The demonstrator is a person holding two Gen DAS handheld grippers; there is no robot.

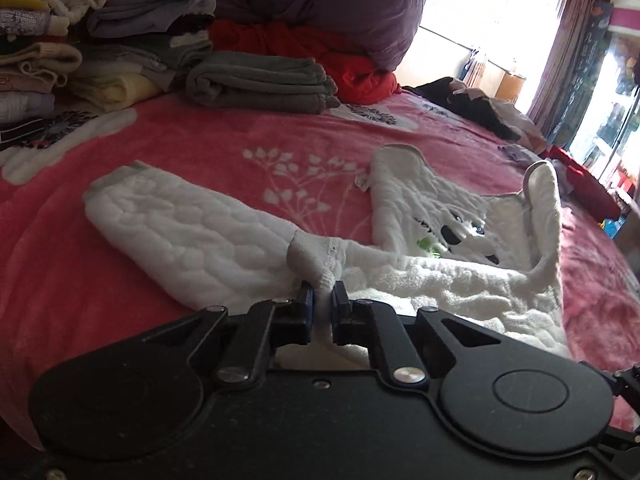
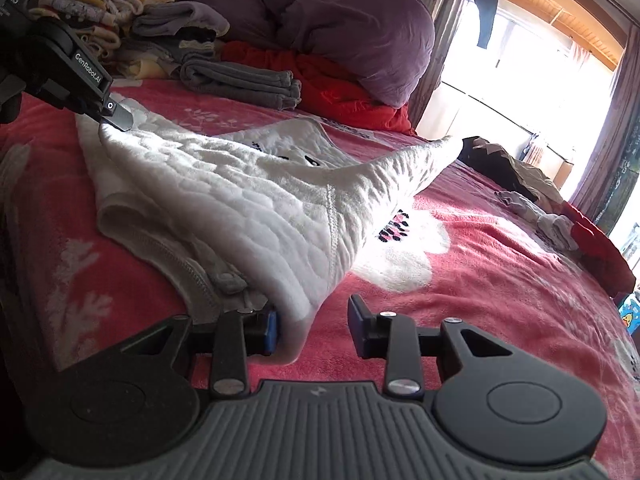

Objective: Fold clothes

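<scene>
On the bed, under a pink floral blanket, one white quilted garment lies spread near the front edge; bare blanket lies open beyond it and to the right.
- Purple duvet: one, heaped at the far end, upper part cut off by the frame.
- Red cloth: one bundle, partly buried under the duvet.
- Folded stacks: several at far left, running out of frame; exact count cannot be told. One folded grey item sits apart, in front of them.
- Loose dark clothing: a small heap at the far right edge, pieces too jumbled to count.
- White garment, detail: one sleeve stretched left; printed front creased and partly folded over, motif unreadable.
- Left gripper: fingers clenched on a pinched fold where sleeve meets body; its tip also shows in the right wrist view, biting the garment's far corner.
- Right gripper: fingers part-way apart, garment's near corner between them, touching the left finger only; right finger clear of the cloth.
</scene>
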